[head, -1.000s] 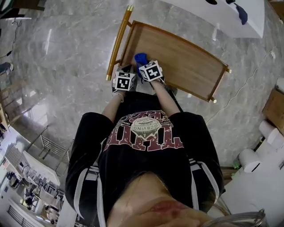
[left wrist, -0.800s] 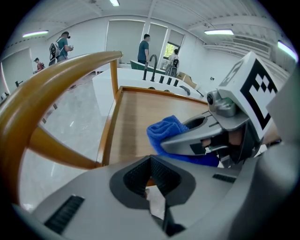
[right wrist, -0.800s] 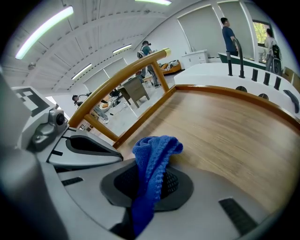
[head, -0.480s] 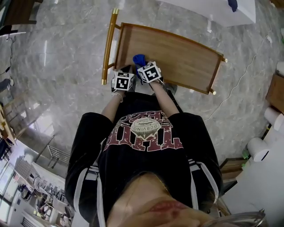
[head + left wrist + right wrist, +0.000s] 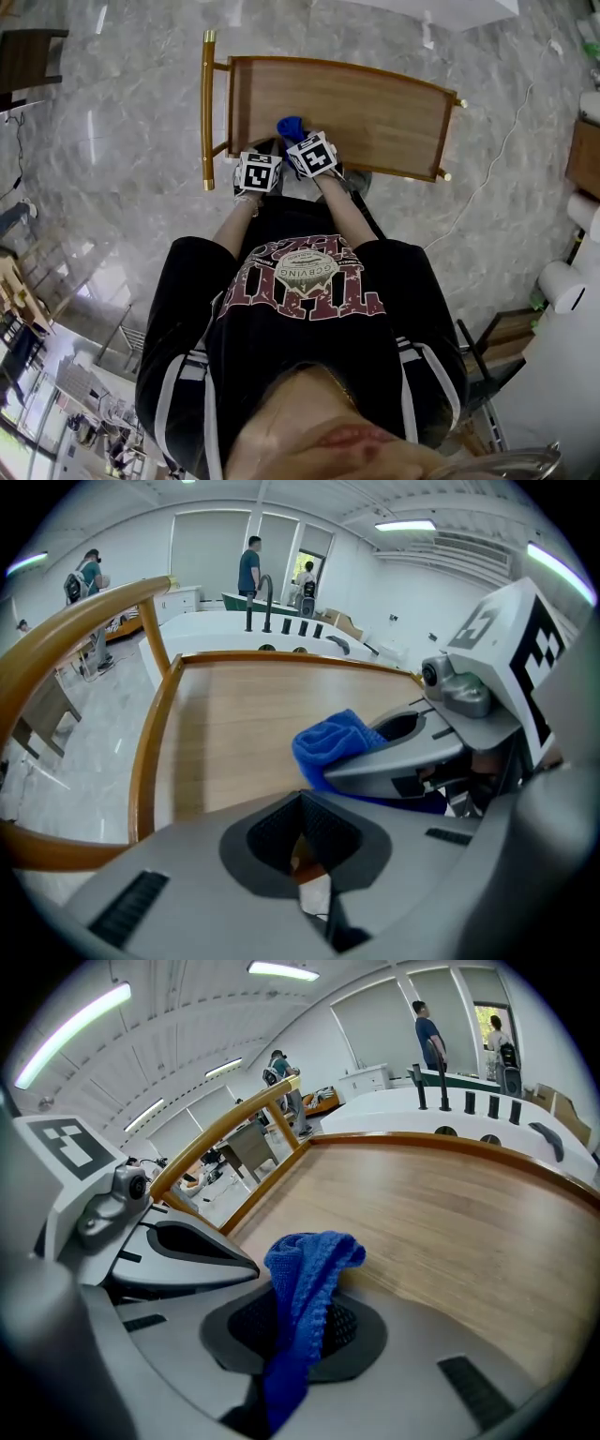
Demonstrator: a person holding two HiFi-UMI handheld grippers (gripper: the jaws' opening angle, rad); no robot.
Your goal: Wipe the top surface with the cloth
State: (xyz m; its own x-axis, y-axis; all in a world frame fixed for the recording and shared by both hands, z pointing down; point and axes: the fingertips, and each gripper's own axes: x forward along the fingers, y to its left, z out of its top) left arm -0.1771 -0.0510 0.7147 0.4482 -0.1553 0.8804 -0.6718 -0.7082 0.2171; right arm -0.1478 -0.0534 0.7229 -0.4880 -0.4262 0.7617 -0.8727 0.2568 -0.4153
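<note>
A wooden tray-like top (image 5: 375, 108) with a raised rim lies ahead of me. The blue cloth (image 5: 290, 127) rests on its near left part, bunched up. My right gripper (image 5: 296, 138) is shut on the cloth (image 5: 305, 1274), which sticks up between the jaws (image 5: 300, 1326) and droops toward the wood (image 5: 450, 1208). Just to its left, over the near rim, my left gripper (image 5: 266, 148) is shut with nothing in it (image 5: 302, 832). The left gripper view shows the cloth (image 5: 333, 742) poking out beside the right gripper's body.
A gold handle bar (image 5: 207, 108) runs along the top's left end. A white counter (image 5: 450, 7) stands beyond it, a cable (image 5: 487, 159) trails on the marble floor, and paper rolls (image 5: 562, 281) stand right. People (image 5: 249, 564) stand far off.
The view has swung, so the wooden top now lies level across the picture. Both grippers and the cloth stay at the same near-left spot on it.
</note>
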